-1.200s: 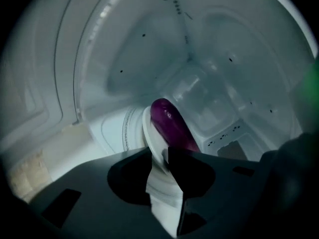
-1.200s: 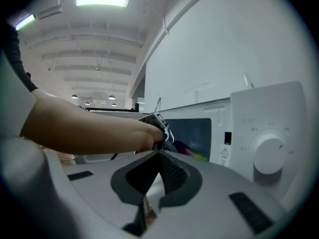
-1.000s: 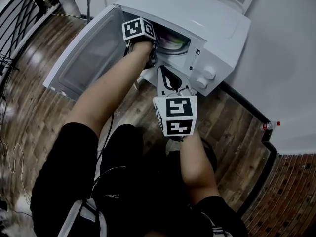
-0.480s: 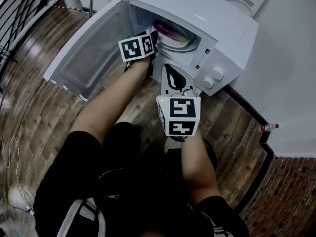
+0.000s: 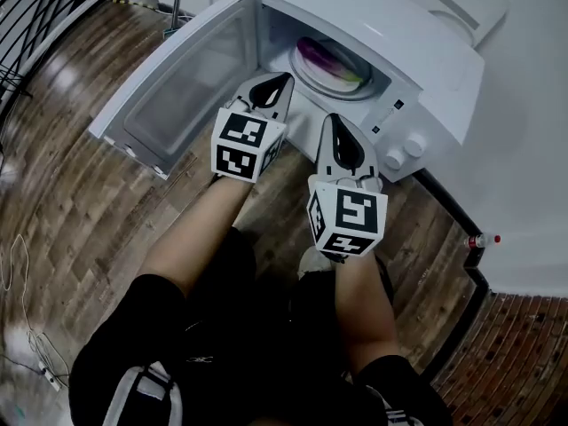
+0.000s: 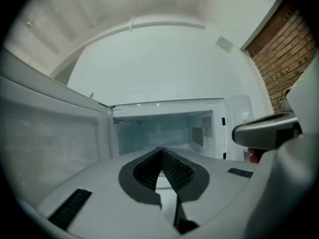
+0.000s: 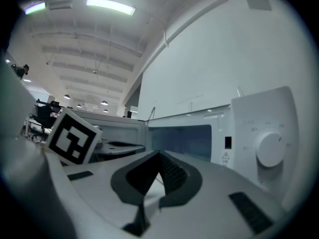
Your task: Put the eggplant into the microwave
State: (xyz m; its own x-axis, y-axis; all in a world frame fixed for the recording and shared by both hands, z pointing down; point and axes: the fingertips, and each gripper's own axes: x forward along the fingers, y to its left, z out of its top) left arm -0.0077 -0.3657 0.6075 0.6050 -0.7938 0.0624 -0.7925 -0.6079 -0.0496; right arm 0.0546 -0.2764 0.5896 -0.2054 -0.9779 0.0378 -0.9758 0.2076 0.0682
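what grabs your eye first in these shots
The white microwave at the top of the head view stands open, its door swung left and the purple eggplant lying inside. In front of it, the left tool and right tool are both shut and empty.

Dark wooden plank floor [image 5: 80, 193] fills the head view from 6 to 10 o'clock. A black railing [image 5: 35, 25] stands at 10 o'clock. A white wall [image 5: 532, 105] lies at 3 o'clock, with a brick wall [image 5: 524, 353] at 5 o'clock. In the right gripper view, ceiling strip lights [image 7: 110, 5] glow at 11 o'clock.
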